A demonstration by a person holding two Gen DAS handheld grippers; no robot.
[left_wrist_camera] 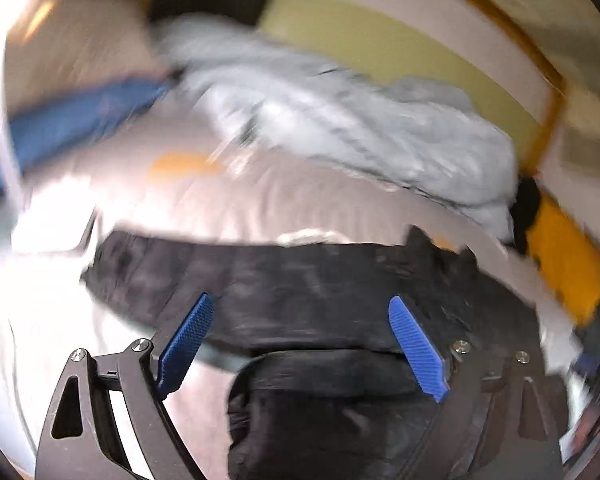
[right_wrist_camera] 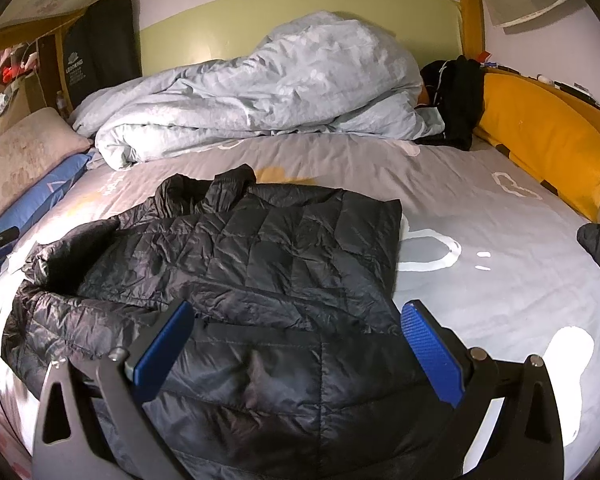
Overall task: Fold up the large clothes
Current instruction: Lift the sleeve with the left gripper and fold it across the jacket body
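A black quilted puffer jacket (right_wrist_camera: 260, 248) lies partly folded on the grey bed sheet (right_wrist_camera: 480, 208), one sleeve stretched toward the left. My right gripper (right_wrist_camera: 298, 306) hovers over the jacket's near hem, open, with its blue pads (right_wrist_camera: 432, 352) wide apart and the fabric lying beneath them. The left wrist view is motion-blurred. In it my left gripper (left_wrist_camera: 300, 298) stands open above the black jacket (left_wrist_camera: 300, 272), and its blue pads (left_wrist_camera: 188, 340) press on nothing.
A crumpled light blue duvet (right_wrist_camera: 260, 88) fills the far side of the bed. A yellow pillow (right_wrist_camera: 540, 148) and a black garment (right_wrist_camera: 456, 96) lie at the right. Pink (right_wrist_camera: 24, 148) and blue (right_wrist_camera: 40, 196) pillows line the left edge.
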